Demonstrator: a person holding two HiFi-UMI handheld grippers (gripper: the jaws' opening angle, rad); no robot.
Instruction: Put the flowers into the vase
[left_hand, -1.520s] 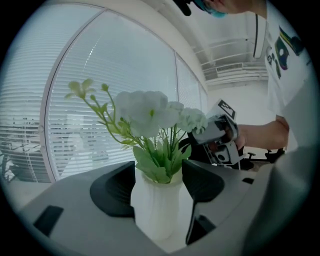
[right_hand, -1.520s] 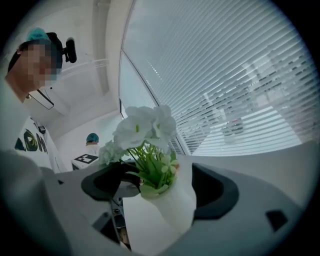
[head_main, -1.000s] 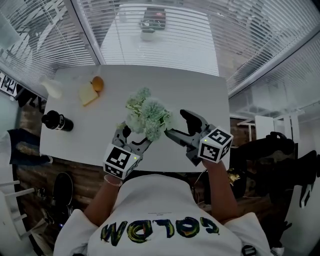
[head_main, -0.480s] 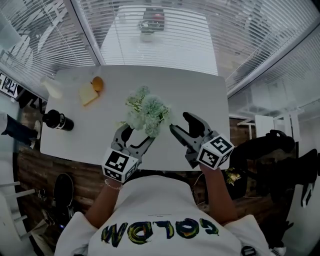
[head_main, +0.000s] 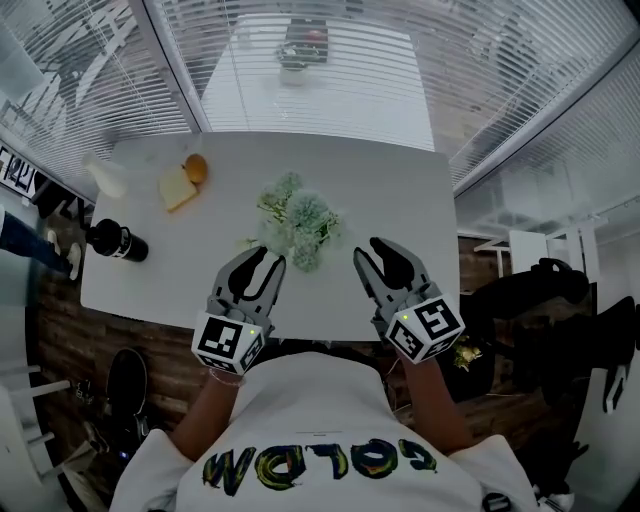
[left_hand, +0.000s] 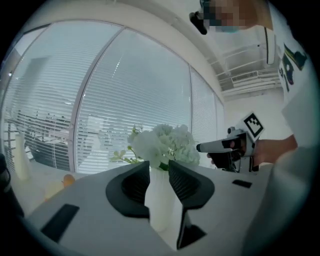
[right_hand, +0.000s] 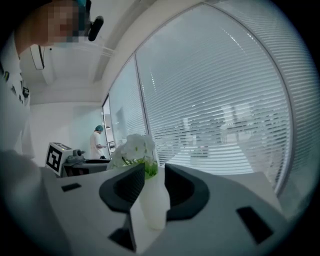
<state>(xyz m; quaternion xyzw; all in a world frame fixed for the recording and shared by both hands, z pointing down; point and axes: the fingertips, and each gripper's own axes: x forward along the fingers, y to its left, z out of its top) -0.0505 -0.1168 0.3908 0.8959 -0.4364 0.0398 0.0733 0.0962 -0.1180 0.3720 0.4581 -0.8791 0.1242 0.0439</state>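
The vase (left_hand: 160, 200) is smooth, matte white and slim, narrowing toward its neck; it stands on the white table (head_main: 400, 180) with the flowers (head_main: 298, 225) already in it, a puffy ball of pale green-white blossom with a few leafy sprigs; the left gripper (head_main: 258, 262) and right gripper (head_main: 372, 250) sit on the person's side of the vase, each clear of it, their ribbed black pads (left_hand: 134, 184) closing with only air between them; the head view hides the vase under the blooms, while both gripper views show it through the jaw gap; left of the vase lie a black bottle (head_main: 115, 241), a pale wedge (head_main: 176, 188) and an orange round thing (head_main: 196, 168); the shirt (head_main: 320, 440) bears green-yellow letters, upside down, not surely legible; the grippers' cubes carry black-and-white square markers.
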